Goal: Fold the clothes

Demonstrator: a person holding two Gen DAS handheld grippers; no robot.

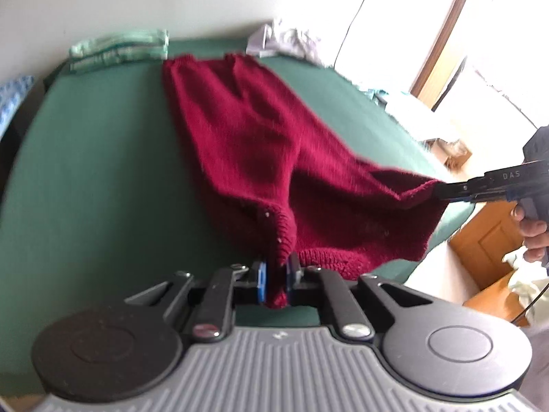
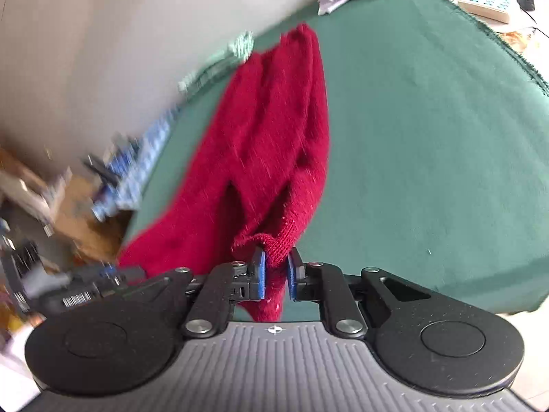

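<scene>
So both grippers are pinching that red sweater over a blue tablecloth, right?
Not quite: the cloth is green, not blue, as the right wrist view shows. Both the left gripper and the right gripper do pinch the red sweater.

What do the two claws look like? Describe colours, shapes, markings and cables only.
Left claw and right claw match: blue pads, black linkage arms with silver screws, two round black discs, ribbed grey body. Seen side-on, the right claw is black, marked "DAS", with a thin dark cable.

Both tongs, left (image 1: 276, 279) and right (image 2: 276, 279), clamped (blue pads pinching knit).
</scene>
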